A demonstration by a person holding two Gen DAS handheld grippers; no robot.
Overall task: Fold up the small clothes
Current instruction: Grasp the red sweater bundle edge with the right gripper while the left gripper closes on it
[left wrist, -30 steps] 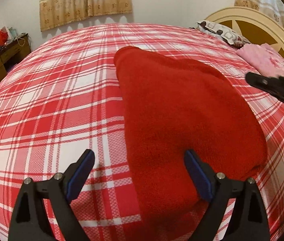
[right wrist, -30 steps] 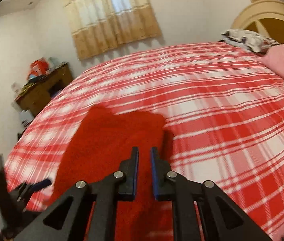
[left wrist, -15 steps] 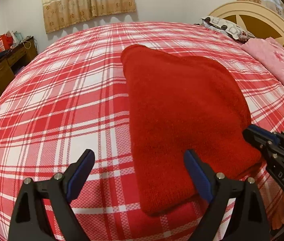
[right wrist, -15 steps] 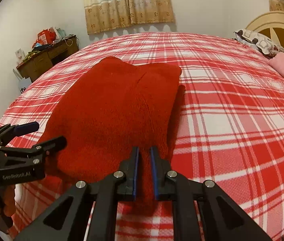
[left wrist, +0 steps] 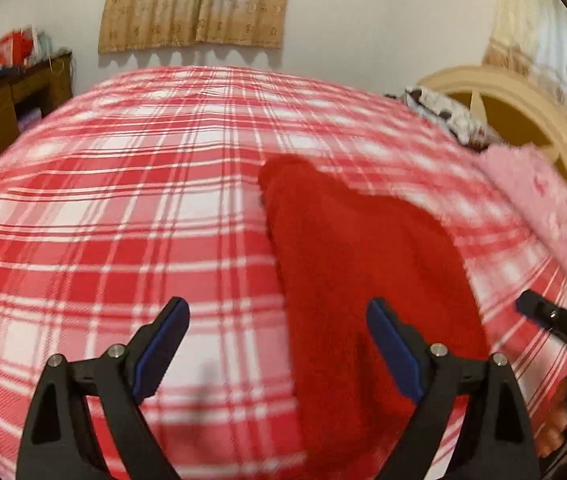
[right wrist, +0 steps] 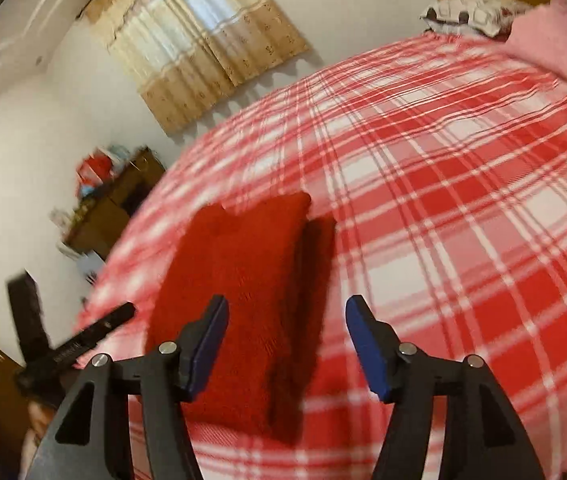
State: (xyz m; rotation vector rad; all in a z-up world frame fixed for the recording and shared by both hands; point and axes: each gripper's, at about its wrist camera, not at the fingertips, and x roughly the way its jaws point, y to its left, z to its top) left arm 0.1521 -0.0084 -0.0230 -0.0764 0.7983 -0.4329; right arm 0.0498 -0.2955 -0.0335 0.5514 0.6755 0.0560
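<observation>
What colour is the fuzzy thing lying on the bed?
The folded garment is plain bright red, clearest in the left wrist view.

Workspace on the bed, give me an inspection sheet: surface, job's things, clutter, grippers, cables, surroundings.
Surface: bed under a red and white plaid cover.
Job's things: red garment lying folded on the cover.
Clutter: pink cloth and a patterned pillow near the headboard.
Grippers: left gripper open, nothing between its jaws; right gripper has just been opening, nothing gripped.
Cables: nothing seen.
Surroundings: curtain, wooden desk with blurred items.
</observation>
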